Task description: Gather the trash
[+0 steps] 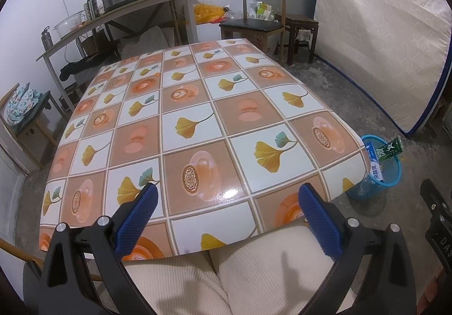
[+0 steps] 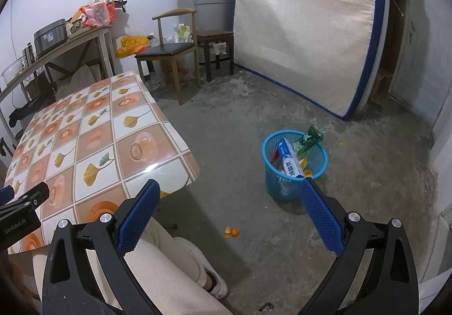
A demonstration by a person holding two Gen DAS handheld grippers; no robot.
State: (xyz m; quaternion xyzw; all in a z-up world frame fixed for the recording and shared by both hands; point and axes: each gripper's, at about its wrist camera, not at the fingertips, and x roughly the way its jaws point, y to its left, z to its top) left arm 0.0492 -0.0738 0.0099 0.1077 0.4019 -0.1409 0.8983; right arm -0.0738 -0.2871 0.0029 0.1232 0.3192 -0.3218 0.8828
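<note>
While both claws hang wide apart and hold nothing, I see my left claw (image 1: 227,216) over the near edge of the table (image 1: 197,105), above the person's cream trousers (image 1: 214,281). My right claw (image 2: 230,214) points at the concrete floor (image 2: 240,122) beside the table. "GenRobot.AI" reads on the left claw's body at the edge of the right view. Just past the right claw's fingertip stands the blue trash basket (image 2: 282,187), holding a blue-and-white box (image 2: 289,159) with Chinese print I cannot read and a green packet (image 2: 309,138) leaning over its rim. A bit of orange peel (image 2: 232,232) lies on the floor, near the person's white shoe (image 2: 214,281).
</note>
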